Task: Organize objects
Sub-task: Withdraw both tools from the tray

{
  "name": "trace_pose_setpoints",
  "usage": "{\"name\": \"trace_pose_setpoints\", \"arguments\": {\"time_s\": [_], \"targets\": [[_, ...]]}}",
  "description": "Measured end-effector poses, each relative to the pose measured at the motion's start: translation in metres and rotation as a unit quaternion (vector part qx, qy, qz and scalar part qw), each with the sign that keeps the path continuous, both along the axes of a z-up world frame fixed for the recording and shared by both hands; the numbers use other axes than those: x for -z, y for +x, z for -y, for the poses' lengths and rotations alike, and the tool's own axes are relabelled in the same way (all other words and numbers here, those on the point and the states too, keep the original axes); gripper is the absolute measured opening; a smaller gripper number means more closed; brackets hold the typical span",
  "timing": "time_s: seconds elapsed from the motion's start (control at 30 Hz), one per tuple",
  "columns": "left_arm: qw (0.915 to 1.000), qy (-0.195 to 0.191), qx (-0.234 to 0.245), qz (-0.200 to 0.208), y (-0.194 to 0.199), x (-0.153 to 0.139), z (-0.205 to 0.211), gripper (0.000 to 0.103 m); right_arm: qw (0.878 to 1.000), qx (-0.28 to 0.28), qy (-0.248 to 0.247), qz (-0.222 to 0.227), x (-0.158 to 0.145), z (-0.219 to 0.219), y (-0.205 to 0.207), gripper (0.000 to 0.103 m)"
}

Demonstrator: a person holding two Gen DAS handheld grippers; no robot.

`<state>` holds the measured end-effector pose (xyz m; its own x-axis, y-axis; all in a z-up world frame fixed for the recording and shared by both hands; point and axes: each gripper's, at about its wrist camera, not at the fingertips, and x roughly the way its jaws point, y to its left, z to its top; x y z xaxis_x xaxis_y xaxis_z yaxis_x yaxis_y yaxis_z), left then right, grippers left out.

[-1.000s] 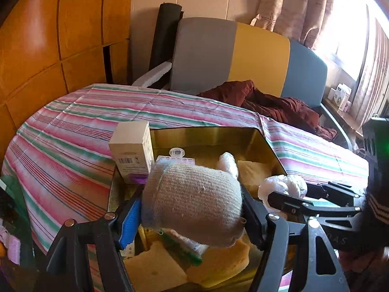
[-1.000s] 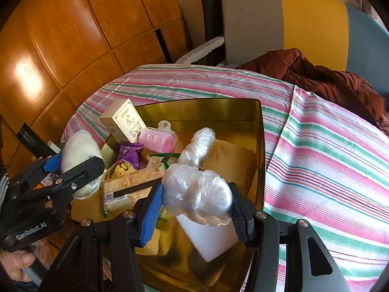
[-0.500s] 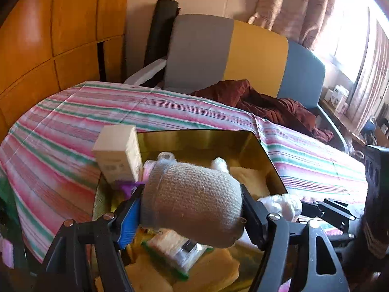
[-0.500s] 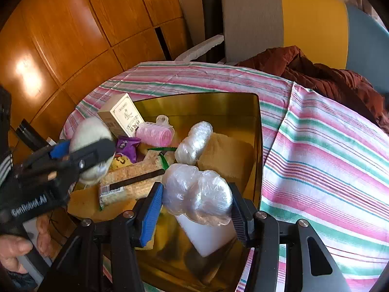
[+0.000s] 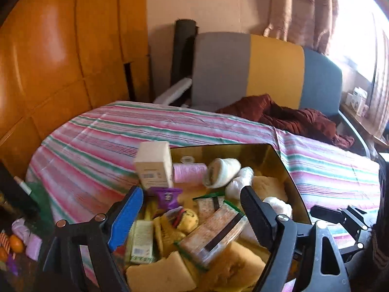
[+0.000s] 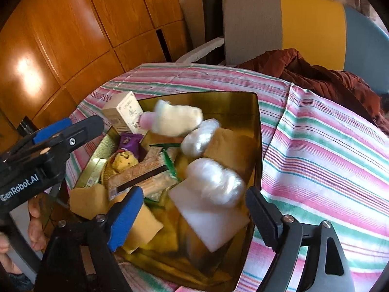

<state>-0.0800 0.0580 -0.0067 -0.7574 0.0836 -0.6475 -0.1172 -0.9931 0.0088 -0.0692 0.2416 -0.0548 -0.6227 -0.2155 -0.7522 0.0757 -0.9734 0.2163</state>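
Left wrist view is showing my left gripper (image 5: pixel 192 213) opening wide with nothing between its pads, hanging over the gold tray (image 5: pixel 274 155) on the striped counter (image 5: pixel 97 141), where the rolled grey sock (image 5: pixel 222 172) is lying beside the pink roll (image 5: pixel 189 172) and the cream box (image 5: pixel 154 168). Right wrist view is showing my right gripper (image 6: pixel 192 213) likewise opening and gripping nothing, with the white plastic-wrapped bundle (image 6: pixel 215 181) lying in the tray on a white block (image 6: pixel 206 221).

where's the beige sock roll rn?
In the gold tray, far end: the sock roll sits between the pink roller and a plastic-wrapped white ball.
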Motion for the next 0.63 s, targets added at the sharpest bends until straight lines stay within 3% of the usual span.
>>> {"name": "trace_pose_setpoints", "arguments": {"time_s": [0.2,0.5,0.63], "targets": [[0.9996,0.012,-0.024,-0.010,0.026,-0.010,0.016,0.084,1.000,0.003,0.009,-0.011,-0.006,0.009,0.025,0.088],[0.9988,-0.003,-0.023,-0.044,0.054,-0.018,0.018,0.079,1.000,0.019,0.011,-0.011,-0.004,0.010,0.058,0.089],[0.9990,-0.002,-0.019,-0.041,0.061,-0.019,0.017,0.077,0.999,0.039,0.009,-0.020,-0.007,0.000,0.070,0.089]]}}
